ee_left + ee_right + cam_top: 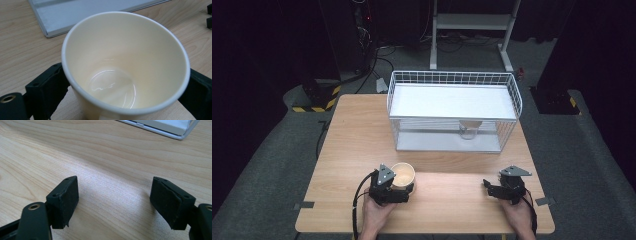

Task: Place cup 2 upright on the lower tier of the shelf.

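A cream paper cup [403, 173] stands upright near the table's front left, empty inside [120, 75]. My left gripper [404, 185] is shut on the paper cup, with a black jaw pressed against each side of its wall [125, 80]. About a hand's width from the front right edge, my right gripper [498, 188] rests low over the bare wood. It is open, and nothing lies between its two pads [115, 195]. On the lower level of a white wire rack [452, 80] sits a second small cup [470, 129], partly hidden by the wires.
The wire rack takes up the far half of the wooden table [352, 135]; its grey base plate [75, 12] lies just beyond the held cup and shows at the far edge [162, 126] in the right gripper view. Cables and a metal stand [472, 22] are on the floor behind.
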